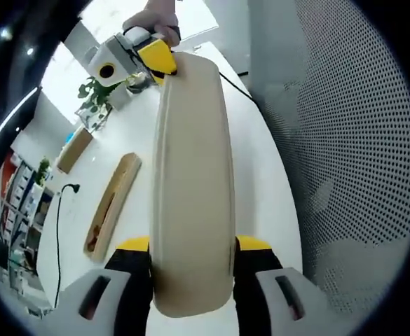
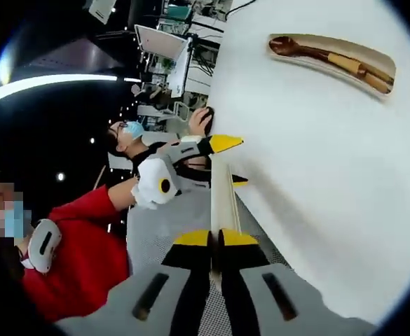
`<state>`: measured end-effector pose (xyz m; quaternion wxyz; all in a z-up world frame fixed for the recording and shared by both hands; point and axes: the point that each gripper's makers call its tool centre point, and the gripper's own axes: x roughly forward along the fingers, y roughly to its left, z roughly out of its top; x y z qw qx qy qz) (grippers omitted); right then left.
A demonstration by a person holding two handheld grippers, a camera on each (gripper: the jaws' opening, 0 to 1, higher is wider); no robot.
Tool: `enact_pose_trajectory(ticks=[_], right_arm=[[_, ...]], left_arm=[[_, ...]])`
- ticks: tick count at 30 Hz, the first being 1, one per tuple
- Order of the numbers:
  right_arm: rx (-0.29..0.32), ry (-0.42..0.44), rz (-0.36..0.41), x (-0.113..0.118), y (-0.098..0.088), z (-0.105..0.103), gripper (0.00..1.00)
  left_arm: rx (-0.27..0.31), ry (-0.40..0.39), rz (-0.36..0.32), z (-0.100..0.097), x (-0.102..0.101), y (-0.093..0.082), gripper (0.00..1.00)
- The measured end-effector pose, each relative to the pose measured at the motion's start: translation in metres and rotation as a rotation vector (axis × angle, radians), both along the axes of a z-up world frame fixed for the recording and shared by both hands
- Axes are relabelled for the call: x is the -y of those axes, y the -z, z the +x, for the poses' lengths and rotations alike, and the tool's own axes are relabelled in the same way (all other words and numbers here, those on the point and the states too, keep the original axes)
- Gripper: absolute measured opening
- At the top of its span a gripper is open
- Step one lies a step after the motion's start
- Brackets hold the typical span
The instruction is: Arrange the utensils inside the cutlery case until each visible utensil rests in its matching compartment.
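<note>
Two grippers pinch the same long cream lid (image 1: pixel 190 182): in the left gripper view the left gripper (image 1: pixel 190 246) squeezes its near end at the bottom middle, and the right gripper (image 1: pixel 155 57) bites its far end at the top. In the right gripper view the lid's thin edge (image 2: pixel 221 203) runs up the middle. On the white table (image 2: pixel 317 161), the open cutlery case (image 2: pixel 331 61) lies at the upper right, with a wooden spoon (image 2: pixel 296 47) and chopsticks (image 2: pixel 362 70) inside.

Cream lid (image 1: pixel 190 182), yellow-tipped jaws, white table (image 2: pixel 310 154), brown spoon (image 2: pixel 296 47), red sleeve (image 2: pixel 85 245), w/ grey dotted mesh (image 1: pixel 352 126)
</note>
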<state>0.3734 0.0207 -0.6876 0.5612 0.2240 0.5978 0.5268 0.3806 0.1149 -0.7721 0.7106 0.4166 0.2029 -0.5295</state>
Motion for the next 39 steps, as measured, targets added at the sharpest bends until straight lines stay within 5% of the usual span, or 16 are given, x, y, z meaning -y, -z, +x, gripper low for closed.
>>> enact_pose_trajectory(ticks=[2, 5, 11, 12, 13, 14, 16, 18, 19, 21, 22, 25, 28, 31, 36, 39], right_arm=[[0.087, 0.023, 0.034, 0.002, -0.006, 0.009, 0.03], [0.055, 0.046, 0.048, 0.006, -0.01, 0.006, 0.05], [0.109, 0.144, 0.14, 0.004, -0.015, 0.013, 0.12], [0.15, 0.15, 0.121, 0.004, -0.009, 0.016, 0.14], [0.18, 0.14, 0.12, 0.003, -0.005, 0.014, 0.15], [0.146, 0.119, 0.111, 0.003, -0.001, 0.007, 0.0], [0.152, 0.132, 0.065, 0.002, 0.015, 0.01, 0.0], [0.308, 0.127, -0.008, 0.007, 0.04, 0.022, 0.0], [0.325, 0.121, -0.037, 0.008, 0.048, 0.024, 0.0], [0.259, 0.114, -0.013, -0.005, 0.042, 0.013, 0.0], [0.339, 0.09, -0.01, -0.002, 0.044, 0.017, 0.0], [0.632, -0.043, -0.135, 0.008, 0.05, 0.028, 0.0], [0.795, -0.148, -0.186, 0.014, 0.05, 0.031, 0.27], [0.879, -0.299, -0.267, 0.029, 0.063, 0.024, 0.26], [0.987, -0.323, -0.325, 0.041, 0.077, 0.033, 0.22], [0.973, -0.316, -0.312, 0.04, 0.084, 0.028, 0.24]], left_arm=[[-0.06, -0.008, -0.033, -0.001, -0.002, -0.004, 0.44], [-0.078, -0.022, -0.044, 0.007, -0.005, -0.012, 0.42], [-0.18, -0.086, -0.077, 0.014, -0.008, -0.012, 0.33], [-0.195, -0.089, -0.072, 0.014, -0.009, -0.009, 0.27], [-0.235, -0.106, -0.067, 0.011, -0.01, -0.003, 0.08], [-0.254, -0.104, -0.058, 0.011, -0.01, 0.001, 0.07], [-0.255, -0.108, -0.038, 0.014, -0.006, 0.014, 0.07], [-0.239, -0.1, -0.031, 0.019, 0.0, 0.021, 0.08], [-0.235, -0.095, 0.014, 0.018, -0.002, 0.025, 0.08], [-0.198, -0.081, 0.014, 0.021, 0.003, 0.023, 0.09], [-0.236, -0.066, -0.001, 0.019, 0.006, 0.021, 0.09], [-0.209, -0.041, 0.02, 0.022, 0.004, 0.016, 0.05], [-0.287, -0.038, 0.001, 0.019, 0.003, 0.014, 0.04], [-0.29, -0.038, 0.012, 0.022, -0.003, 0.015, 0.04], [-0.326, -0.017, 0.019, 0.017, -0.008, 0.014, 0.04], [-0.343, 0.023, 0.026, 0.01, -0.009, 0.012, 0.04]])
